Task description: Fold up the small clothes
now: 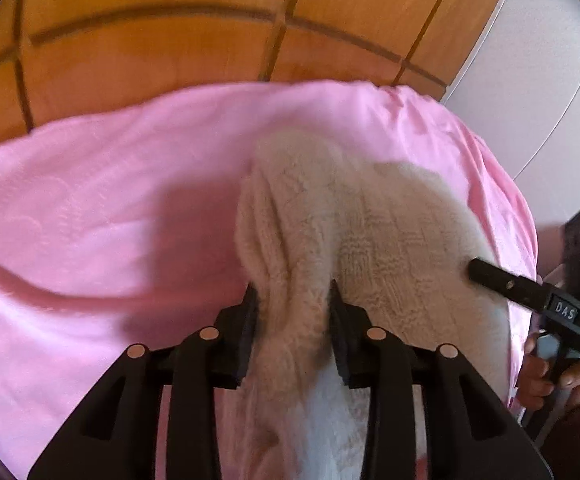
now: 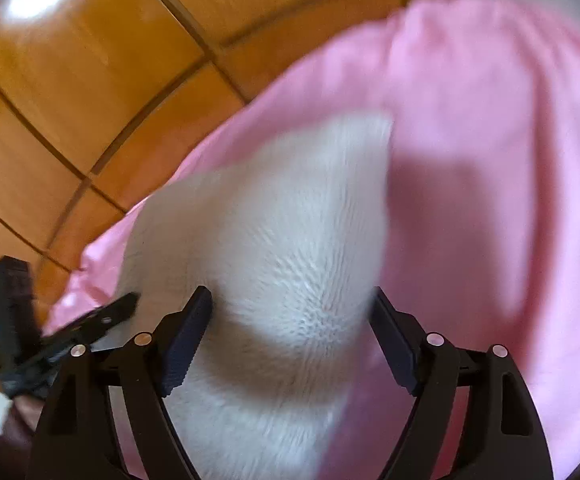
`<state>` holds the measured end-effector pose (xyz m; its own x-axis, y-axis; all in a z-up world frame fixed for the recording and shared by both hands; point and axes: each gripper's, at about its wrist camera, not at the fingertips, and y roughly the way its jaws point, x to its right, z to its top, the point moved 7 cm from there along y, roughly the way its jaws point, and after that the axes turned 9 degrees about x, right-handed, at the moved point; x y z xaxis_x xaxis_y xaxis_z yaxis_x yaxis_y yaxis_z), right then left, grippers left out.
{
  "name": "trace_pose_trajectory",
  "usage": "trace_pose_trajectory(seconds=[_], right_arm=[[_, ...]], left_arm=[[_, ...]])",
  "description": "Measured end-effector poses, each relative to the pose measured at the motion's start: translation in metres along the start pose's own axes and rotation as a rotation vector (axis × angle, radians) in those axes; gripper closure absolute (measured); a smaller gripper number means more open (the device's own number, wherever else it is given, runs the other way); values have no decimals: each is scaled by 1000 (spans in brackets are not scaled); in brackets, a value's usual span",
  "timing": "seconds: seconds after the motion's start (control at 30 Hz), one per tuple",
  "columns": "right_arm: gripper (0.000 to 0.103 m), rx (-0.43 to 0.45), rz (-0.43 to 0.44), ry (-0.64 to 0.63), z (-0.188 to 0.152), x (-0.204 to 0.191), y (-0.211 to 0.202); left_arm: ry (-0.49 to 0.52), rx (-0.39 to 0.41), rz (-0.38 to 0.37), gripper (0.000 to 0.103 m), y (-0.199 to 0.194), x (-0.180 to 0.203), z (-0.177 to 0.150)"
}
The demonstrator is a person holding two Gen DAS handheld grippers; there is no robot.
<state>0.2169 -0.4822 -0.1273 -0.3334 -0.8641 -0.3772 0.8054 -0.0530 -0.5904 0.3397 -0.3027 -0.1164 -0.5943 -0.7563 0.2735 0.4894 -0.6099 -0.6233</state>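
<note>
White knit garment partway through a fold on the pink cloth

The left gripper (image 1: pixel 293 300) pinches a bunched ridge of the white knit garment (image 1: pixel 369 220), which lies on the pink cloth (image 1: pixel 90 200) from the centre toward 3 o'clock. The right gripper (image 2: pixel 291 308) stands wide, with the garment between its jaws; whether the pads press on it cannot be told. The fold looks begun, with flattening and squaring left. Only the left view shows a hand (image 1: pixel 545 372) on the right gripper's handle; the right view shows more of the wooden floor (image 2: pixel 90 100).
</note>
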Motion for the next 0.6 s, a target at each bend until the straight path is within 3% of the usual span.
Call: trace_pose_trajectory(seconds=[0.1,0.17,0.27,0.33,0.43,0.5,0.6], right_arm=[[29,86,-31,-91,15,-11,-40],[48,100,-52,-149,13,-22,-47],[59,42,-90,-233,-13,-46,-29],[59,-27,-158,-267,-43,-42,-3],[59,24,-254,-348,-46,-49,2],[59,44,-259,-325,-37,-52,-8],[59,78,-261,-265,-29,-55,-26]], left_arm=[[35,65,42,70,-21,-2,3],[57,32,92,70,-20,-11,-8],[64,-23,150,69,-3,-21,-24],[67,-8,172,68,4,-22,-24],[59,13,182,68,-9,-19,-19],[50,28,185,68,-24,-19,-17],[62,96,210,54,-47,-14,-11]])
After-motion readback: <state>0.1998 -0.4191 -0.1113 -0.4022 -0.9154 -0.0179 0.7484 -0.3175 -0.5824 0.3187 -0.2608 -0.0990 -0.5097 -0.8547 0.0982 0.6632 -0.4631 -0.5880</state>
